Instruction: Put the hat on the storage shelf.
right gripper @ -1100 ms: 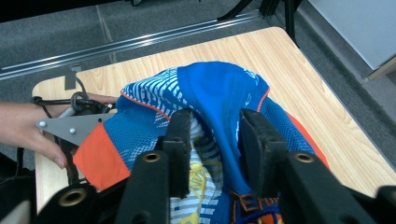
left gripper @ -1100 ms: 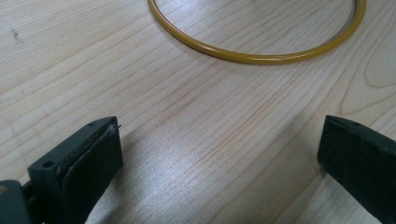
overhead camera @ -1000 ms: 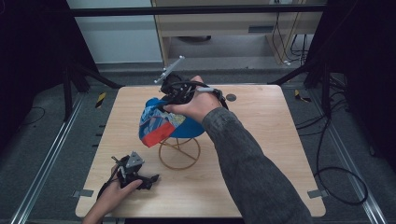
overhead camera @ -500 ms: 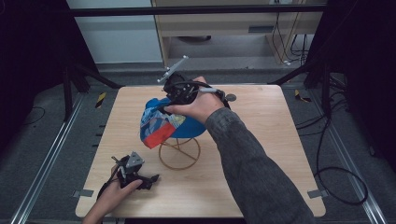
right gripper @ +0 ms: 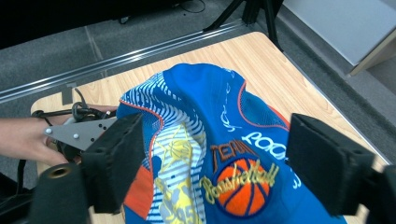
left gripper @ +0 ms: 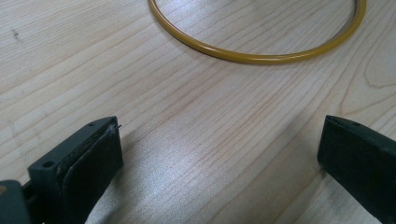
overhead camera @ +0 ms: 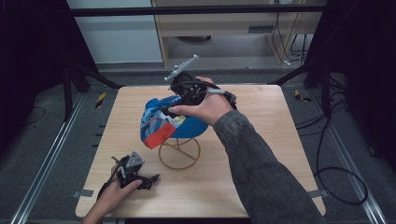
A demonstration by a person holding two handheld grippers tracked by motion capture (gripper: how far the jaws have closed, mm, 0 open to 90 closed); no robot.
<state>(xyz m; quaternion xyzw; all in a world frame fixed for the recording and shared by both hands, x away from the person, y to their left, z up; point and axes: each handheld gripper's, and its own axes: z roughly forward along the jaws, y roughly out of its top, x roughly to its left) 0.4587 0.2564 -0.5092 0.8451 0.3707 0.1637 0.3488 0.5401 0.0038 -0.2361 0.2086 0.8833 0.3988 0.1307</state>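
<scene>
A blue basketball cap [overhead camera: 173, 122] with an orange brim rests on a yellow wire stand [overhead camera: 180, 154] in the middle of the wooden table [overhead camera: 289, 121]. My right gripper [overhead camera: 180, 100] hovers over the cap's far side. Its jaws have just been opening. In the right gripper view the right gripper [right gripper: 219, 140] stands open, with the cap's crown [right gripper: 233, 177] below the gap and neither pad pressing on it. My left gripper [overhead camera: 148, 179] lies open near the front left edge. In its own view the left gripper [left gripper: 219, 163] has bare wood between the jaws, with the stand's base ring [left gripper: 261, 55] ahead.
Dark frame legs [overhead camera: 79, 77] stand behind the table's far corners, and a light wood shelf unit [overhead camera: 224, 28] stands behind them. Cables [overhead camera: 336, 177] loop on the floor at the right. A metal rail [overhead camera: 44, 168] runs along the floor at the left.
My right hand has shifted slightly to the right above the cap. The cap stays on the stand and the left gripper has kept still.
</scene>
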